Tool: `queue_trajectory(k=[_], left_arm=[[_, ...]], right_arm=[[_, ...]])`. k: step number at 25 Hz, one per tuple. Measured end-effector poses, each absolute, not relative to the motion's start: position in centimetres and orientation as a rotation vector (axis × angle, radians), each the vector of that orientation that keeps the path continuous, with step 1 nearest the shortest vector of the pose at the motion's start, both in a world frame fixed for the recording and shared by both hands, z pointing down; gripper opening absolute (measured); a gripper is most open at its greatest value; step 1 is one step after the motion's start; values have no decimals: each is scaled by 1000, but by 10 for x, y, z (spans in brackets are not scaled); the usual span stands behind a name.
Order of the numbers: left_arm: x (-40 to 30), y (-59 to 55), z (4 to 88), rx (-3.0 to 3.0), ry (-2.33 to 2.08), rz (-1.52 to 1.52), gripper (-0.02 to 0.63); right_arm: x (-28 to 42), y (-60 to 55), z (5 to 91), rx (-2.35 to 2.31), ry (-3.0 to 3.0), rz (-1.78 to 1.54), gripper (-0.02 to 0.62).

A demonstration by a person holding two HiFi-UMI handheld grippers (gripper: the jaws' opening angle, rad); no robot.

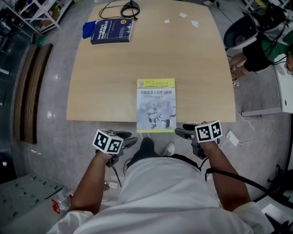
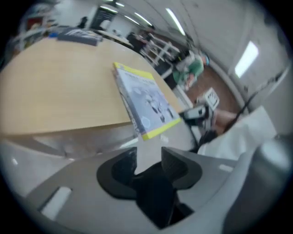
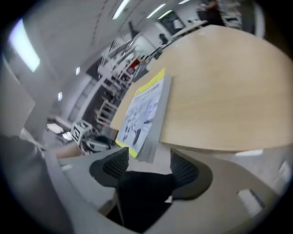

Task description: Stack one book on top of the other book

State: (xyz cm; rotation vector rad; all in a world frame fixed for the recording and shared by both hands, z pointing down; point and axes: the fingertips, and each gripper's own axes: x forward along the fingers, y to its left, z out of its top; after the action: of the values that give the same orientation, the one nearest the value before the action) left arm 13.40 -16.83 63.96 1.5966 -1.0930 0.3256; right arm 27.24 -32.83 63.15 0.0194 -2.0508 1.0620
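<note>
A grey-blue book (image 1: 156,105) with yellow bands lies at the table's near edge, its end slightly over the rim. A dark blue book (image 1: 112,30) lies at the far left corner. My left gripper (image 1: 127,140) hangs open below and left of the near book, off the table, nothing between its jaws. My right gripper (image 1: 184,132) is open just right of the book's near corner, also empty. The left gripper view shows the near book (image 2: 146,103) ahead of the jaws (image 2: 149,157) and the blue book (image 2: 78,35) far off. The right gripper view shows the book (image 3: 144,109) beyond the jaws (image 3: 149,162).
A black cable (image 1: 123,8) and small paper scraps (image 1: 183,16) lie at the wooden table's (image 1: 100,82) far edge. A blue cloth (image 1: 87,29) sits beside the dark book. A chair (image 1: 242,32) and a seated person (image 1: 261,50) are at the right.
</note>
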Motion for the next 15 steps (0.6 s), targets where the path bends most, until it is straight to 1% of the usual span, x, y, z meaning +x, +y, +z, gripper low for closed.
queue_trajectory(k=[2, 3, 5, 7, 10, 13, 14, 15], left_arm=[[117, -184, 631, 1473, -1173, -66, 187], [110, -192, 629, 1410, -1199, -228, 191], [105, -204, 633, 1321, -1206, -417, 227], [110, -214, 642, 1291, -1182, -455, 244], [120, -224, 658, 1259, -1147, -447, 244], [129, -230, 663, 1227, -1067, -527, 242], [131, -232, 662, 1224, -1037, -563, 221], [132, -234, 661, 1226, -1014, -588, 176]], right_arm=[[266, -336, 632, 63, -2070, 1318, 279], [262, -337, 634, 71, -2071, 1389, 279], [256, -331, 642, 67, -2055, 1452, 279], [250, -325, 651, 63, -2026, 1493, 279], [240, -324, 661, 73, -1987, 1598, 279], [234, -320, 663, 52, -1961, 1670, 273], [232, -319, 660, 41, -1967, 1684, 241], [231, -318, 657, 36, -1977, 1690, 181]])
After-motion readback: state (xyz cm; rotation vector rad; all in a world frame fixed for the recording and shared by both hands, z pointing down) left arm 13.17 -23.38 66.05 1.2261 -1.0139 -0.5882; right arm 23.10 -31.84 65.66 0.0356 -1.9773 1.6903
